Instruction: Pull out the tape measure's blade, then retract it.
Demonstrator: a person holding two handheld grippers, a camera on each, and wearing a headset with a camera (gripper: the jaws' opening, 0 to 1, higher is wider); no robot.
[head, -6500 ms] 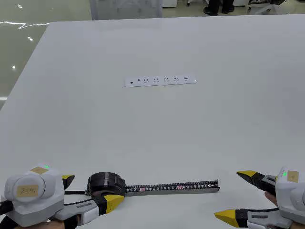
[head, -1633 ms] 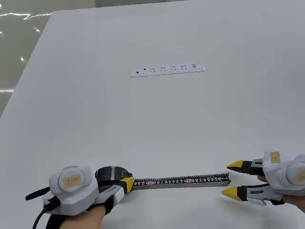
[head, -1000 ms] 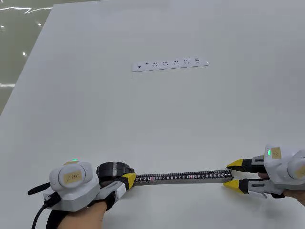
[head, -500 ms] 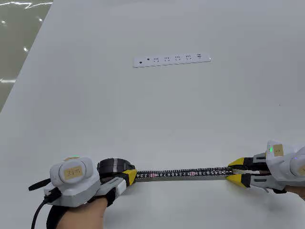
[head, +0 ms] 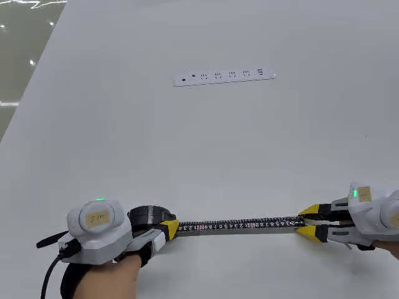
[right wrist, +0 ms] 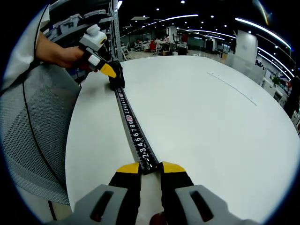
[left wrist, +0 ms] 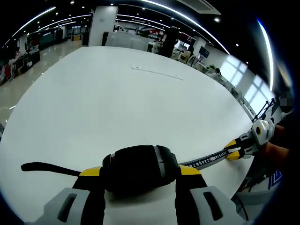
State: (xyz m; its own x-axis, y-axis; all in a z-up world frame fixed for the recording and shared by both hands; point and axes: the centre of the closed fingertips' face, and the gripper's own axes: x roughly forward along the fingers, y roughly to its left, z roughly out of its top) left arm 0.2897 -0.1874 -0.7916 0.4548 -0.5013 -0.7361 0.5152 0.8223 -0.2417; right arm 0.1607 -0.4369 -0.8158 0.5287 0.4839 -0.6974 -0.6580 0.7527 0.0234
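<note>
Right claw [head: 307, 221] has clamped the blade [head: 240, 224]; left claw [left wrist: 139, 171] holds case [head: 146, 215].

I've got the tape measure case [head: 148, 217] on the counter [head: 187, 143] at the near left, clamped between the jaws of my left gripper [head: 159, 224], with its strap [left wrist: 47, 168] trailing off to the left. The blade [head: 240, 223] runs from the case to the right, flat along the counter's near part, and its far end sits pinched between the jaws of my right gripper [head: 308, 222] at the near right. A power strip [head: 224, 76] lies well behind the blade, toward the counter's middle, roughly parallel to it.
</note>
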